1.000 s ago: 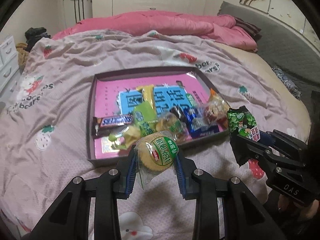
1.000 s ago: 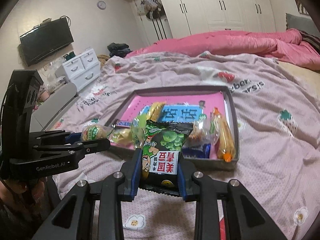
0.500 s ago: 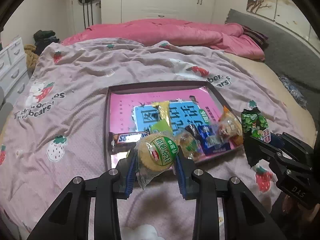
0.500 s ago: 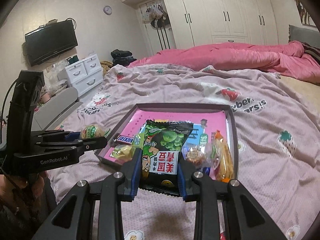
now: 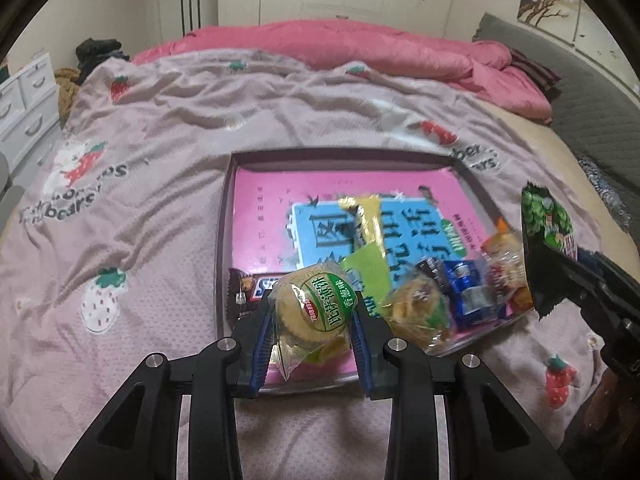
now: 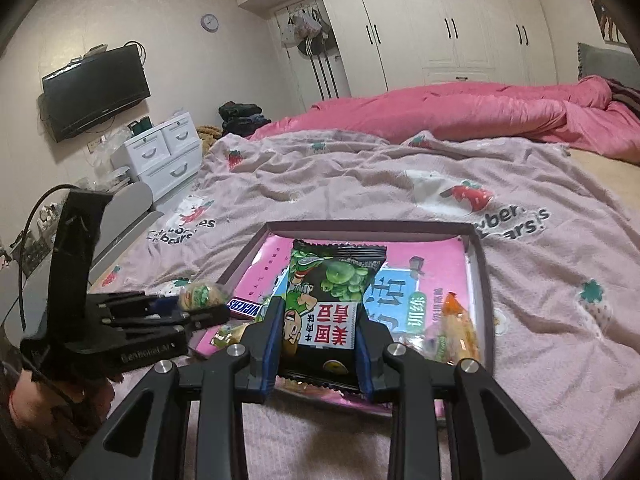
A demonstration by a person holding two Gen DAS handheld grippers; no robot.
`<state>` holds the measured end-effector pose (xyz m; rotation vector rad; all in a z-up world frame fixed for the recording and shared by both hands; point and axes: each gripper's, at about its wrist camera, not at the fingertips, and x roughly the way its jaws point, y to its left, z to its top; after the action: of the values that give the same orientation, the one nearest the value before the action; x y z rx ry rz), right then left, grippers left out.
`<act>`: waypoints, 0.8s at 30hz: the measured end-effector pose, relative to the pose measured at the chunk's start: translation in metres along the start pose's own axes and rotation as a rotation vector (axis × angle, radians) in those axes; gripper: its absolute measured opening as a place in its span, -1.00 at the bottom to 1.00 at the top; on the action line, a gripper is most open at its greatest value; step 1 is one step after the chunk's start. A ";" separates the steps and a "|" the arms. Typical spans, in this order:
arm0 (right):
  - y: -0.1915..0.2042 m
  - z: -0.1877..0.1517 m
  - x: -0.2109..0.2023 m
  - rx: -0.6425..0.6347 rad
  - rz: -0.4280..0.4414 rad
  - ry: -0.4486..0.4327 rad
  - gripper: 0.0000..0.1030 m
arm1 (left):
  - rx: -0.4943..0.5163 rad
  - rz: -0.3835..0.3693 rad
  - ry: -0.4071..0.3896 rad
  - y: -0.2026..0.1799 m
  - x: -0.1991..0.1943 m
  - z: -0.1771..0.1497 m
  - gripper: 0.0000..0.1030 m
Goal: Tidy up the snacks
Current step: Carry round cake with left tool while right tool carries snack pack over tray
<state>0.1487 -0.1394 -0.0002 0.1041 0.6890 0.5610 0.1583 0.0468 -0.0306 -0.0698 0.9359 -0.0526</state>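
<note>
Bedrm: bed (image 6: 360,184), wardrobe (image 6: 440,28), TV (image 6: 96,88).

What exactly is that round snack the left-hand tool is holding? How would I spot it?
Find the shallow tray on the strawberry blanket. Over its near edge, the left gripper pinches a cookie packet. Unlike its neighbours, it is a pale round biscuit in clear wrap with a green oval label.

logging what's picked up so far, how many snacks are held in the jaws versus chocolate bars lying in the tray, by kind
Biscuit packs held, left gripper: 1
Green pea packs held, right gripper: 1
Chocolate bars in the tray: 1
Total: 3
</note>
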 end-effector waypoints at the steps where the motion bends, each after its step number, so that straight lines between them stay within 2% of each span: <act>1: 0.000 0.000 0.005 0.002 0.002 0.009 -0.39 | 0.000 0.000 0.007 0.000 0.004 0.000 -0.31; 5: 0.000 -0.002 0.029 0.000 0.001 0.048 -0.39 | 0.012 -0.001 0.025 -0.004 0.016 -0.002 -0.31; 12: -0.004 -0.009 0.050 -0.003 -0.004 0.090 -0.39 | 0.037 -0.007 0.014 -0.014 0.024 -0.001 -0.31; 24: -0.015 -0.014 0.054 0.019 -0.040 0.102 -0.38 | 0.049 -0.017 0.019 -0.021 0.027 0.000 -0.30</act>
<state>0.1813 -0.1251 -0.0461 0.0795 0.7942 0.5239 0.1740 0.0235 -0.0511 -0.0315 0.9528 -0.0925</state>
